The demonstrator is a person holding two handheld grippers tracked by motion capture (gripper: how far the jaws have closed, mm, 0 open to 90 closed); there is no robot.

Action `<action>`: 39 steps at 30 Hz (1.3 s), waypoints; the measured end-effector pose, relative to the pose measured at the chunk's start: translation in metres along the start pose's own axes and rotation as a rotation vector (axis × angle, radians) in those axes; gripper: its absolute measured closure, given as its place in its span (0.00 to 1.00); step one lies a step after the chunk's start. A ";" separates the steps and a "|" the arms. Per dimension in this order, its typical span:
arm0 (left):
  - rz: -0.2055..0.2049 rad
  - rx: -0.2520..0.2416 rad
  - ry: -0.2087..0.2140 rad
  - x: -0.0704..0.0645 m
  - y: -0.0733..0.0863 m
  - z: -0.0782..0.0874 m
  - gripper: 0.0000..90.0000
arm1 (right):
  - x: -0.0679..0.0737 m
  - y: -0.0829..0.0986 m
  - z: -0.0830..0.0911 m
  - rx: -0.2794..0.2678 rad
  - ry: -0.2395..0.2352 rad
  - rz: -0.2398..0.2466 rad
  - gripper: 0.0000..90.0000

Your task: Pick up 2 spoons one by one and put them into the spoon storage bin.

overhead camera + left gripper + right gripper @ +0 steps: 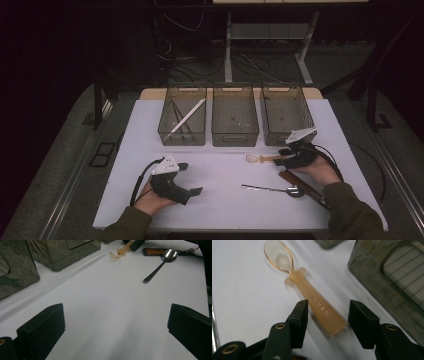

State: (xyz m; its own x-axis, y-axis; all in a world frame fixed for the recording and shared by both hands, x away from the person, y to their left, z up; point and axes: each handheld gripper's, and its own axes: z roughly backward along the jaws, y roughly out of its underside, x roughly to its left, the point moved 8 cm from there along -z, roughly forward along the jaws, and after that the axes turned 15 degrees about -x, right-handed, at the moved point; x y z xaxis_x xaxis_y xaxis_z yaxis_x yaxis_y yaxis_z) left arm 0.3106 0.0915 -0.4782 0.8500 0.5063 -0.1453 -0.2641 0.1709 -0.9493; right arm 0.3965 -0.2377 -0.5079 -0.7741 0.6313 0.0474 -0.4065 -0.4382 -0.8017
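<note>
Right gripper (327, 322): jaws spread, straddling the handle end of the amber plastic spoon (312, 297), not yet pinching it. The spoon lies flat on the white table (220, 175), just in front of the right-hand bin (286, 114). Left gripper (191, 177): jaws spread wide, holding nothing. A metal spoon (272, 189) lies nearby.

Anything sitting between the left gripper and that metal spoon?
No. In the left gripper view, bare white table runs from the open left gripper to the metal spoon. The high view agrees.
</note>
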 end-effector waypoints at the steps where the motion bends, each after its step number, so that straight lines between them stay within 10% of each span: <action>1: 0.000 -0.002 0.001 0.000 0.000 0.000 0.00 | 0.000 0.000 0.000 0.003 0.002 0.010 0.57; 21: -0.005 0.002 0.004 -0.001 0.001 -0.001 0.01 | 0.008 0.000 0.002 0.002 -0.064 0.090 0.81; 39: -0.018 0.006 0.001 0.001 0.001 0.000 0.01 | 0.011 0.001 0.007 0.000 -0.090 0.069 0.82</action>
State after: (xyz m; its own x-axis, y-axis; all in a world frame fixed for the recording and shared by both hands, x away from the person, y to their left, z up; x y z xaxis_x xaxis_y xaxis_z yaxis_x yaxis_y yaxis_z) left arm 0.3109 0.0920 -0.4795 0.8549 0.5024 -0.1289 -0.2520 0.1850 -0.9499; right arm 0.3841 -0.2356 -0.5041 -0.8406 0.5397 0.0455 -0.3508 -0.4786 -0.8049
